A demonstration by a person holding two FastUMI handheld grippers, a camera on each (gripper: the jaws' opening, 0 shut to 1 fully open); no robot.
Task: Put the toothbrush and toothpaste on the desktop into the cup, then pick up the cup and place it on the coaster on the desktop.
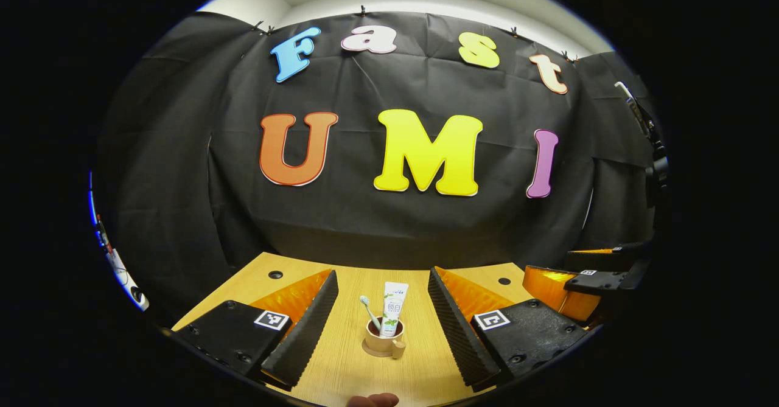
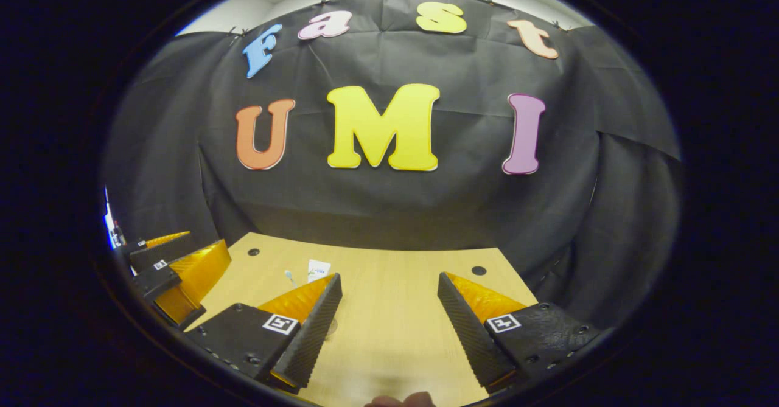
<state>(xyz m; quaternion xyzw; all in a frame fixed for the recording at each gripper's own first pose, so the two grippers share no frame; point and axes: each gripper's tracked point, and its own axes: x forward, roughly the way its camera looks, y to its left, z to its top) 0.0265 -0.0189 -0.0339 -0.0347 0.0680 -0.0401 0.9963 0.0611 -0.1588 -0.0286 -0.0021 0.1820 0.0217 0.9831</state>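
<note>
Wooden cup (image 1: 383,340), lower centre of the left gripper view, holds toothbrush (image 1: 369,309) and toothpaste (image 1: 393,306) on its coaster (image 1: 367,351). Both grippers (image 1: 382,325) (image 2: 389,328) stand apart, empty; task seems finished, next only withdrawing.

Cup (image 1: 382,336) is set on coaster (image 1: 378,351) on the desktop (image 1: 420,370), midway between its side edges, toward the near edge. Toothbrush (image 1: 369,310) and toothpaste (image 1: 392,306) are stood in the cup, toothbrush left of toothpaste, both leaned.
</note>
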